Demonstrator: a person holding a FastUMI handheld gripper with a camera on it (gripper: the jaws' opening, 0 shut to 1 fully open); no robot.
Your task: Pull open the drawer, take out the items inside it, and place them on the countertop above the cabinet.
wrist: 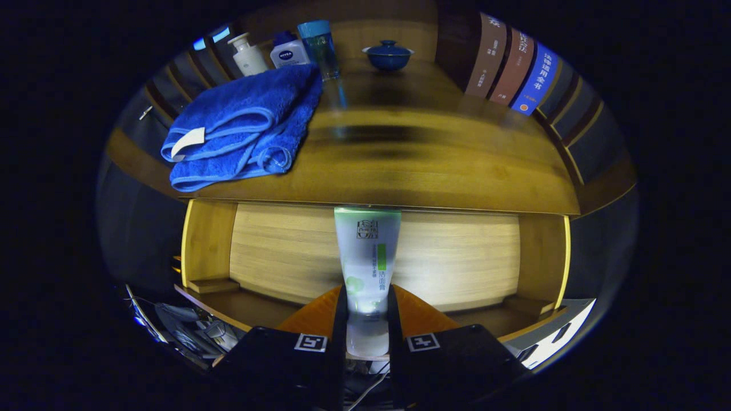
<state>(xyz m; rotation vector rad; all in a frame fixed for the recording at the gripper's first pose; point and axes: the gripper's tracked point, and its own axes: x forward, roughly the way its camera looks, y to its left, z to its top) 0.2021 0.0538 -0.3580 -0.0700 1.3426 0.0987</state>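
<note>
Both fingers of the gripper (367,305) were clamped on a facial cleanser tube (366,268), one finger pressing each side of its lower part. The tube stood upright between them, its pale translucent body topped by a green band and projecting ahead of the fingertips. It was held above the open drawer (285,251), whose light wooden bottom panel and side walls lay directly behind and below it. The tube was clear of the drawer floor and had not yet been set on the countertop (428,171), which ran across just beyond the tube's upper end.

On the countertop, to the left beyond the fingers, lay a folded blue towel (243,128) with a white tag. Behind the towel stood a white pump bottle (249,55), a white lotion bottle with a blue cap (288,51) and a tall blue translucent bottle (320,48), grouped closely together. A dark blue lidded bowl (388,55) sat further back near the centre, apart from the bottles. Several books (511,68) stood upright at the right rear of the countertop.
</note>
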